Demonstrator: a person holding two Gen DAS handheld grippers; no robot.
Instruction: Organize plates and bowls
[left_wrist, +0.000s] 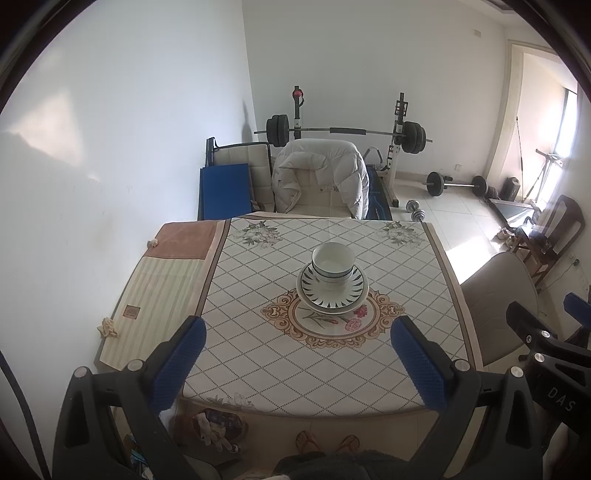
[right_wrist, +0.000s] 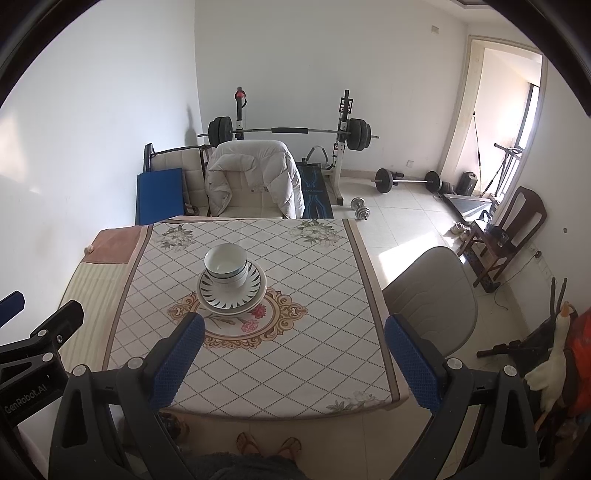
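Resting near the middle of the table (left_wrist: 388, 373), on the printed floral medallion of the tablecloth, is a single stack: nested bowls (left_wrist: 332, 261) seated in a leaf-patterned plate (left_wrist: 332, 286), which in turn lies on a plain, slightly wider plate (left_wrist: 364, 298). The count of bowls appears to be two or three; the exact number cannot be confirmed.

The left tool (left_wrist: 297, 363) is held above the near table edge with its jaws spread wide and nothing between the blue pads (left_wrist: 179, 363). The right tool (right_wrist: 293, 363) is in the same condition, wide apart and empty, alongside the left. Both are well apart from the stack.

Handling assessment: the ware looks like glazed ceramic, so it should be treated as rigid, fairly heavy, smooth and liable to chip or break. The glaze is probably slippery against the pads. The recommended hold on a bowl is across the rim wall, one pad inside and one outside. A plate is best taken at its raised outer rim. Lifting the whole stack by one rim risks tilting it
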